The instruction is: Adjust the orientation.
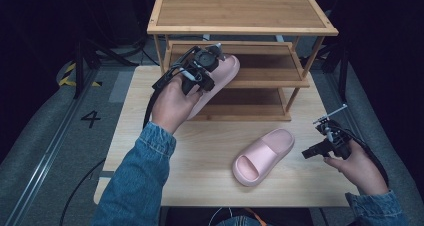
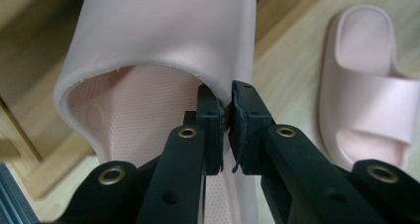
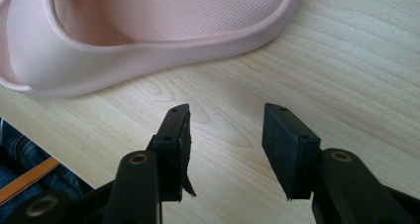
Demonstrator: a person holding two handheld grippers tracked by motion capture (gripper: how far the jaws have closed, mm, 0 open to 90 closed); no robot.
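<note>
My left gripper (image 1: 207,71) is shut on a pink slipper (image 1: 222,73), held in the air at the front of the wooden rack's middle shelf (image 1: 270,66). In the left gripper view the pads pinch the edge of the pink slipper's (image 2: 163,30) strap, at the left gripper (image 2: 228,116). A second pink slipper (image 1: 263,156) lies on the table, to the right of centre. My right gripper (image 1: 309,152) hovers just right of it with its jaws open. In the right gripper view nothing is between the right gripper's (image 3: 225,140) jaws, and the lying slipper (image 3: 148,30) is just ahead.
A three-level bamboo rack (image 1: 240,11) stands at the back of the light wooden table (image 1: 200,156). Its lowest shelf (image 1: 250,106) is bare. Grey floor with a painted numeral (image 1: 91,118) lies to the left. The second slipper (image 2: 366,95) shows at the right of the left gripper view.
</note>
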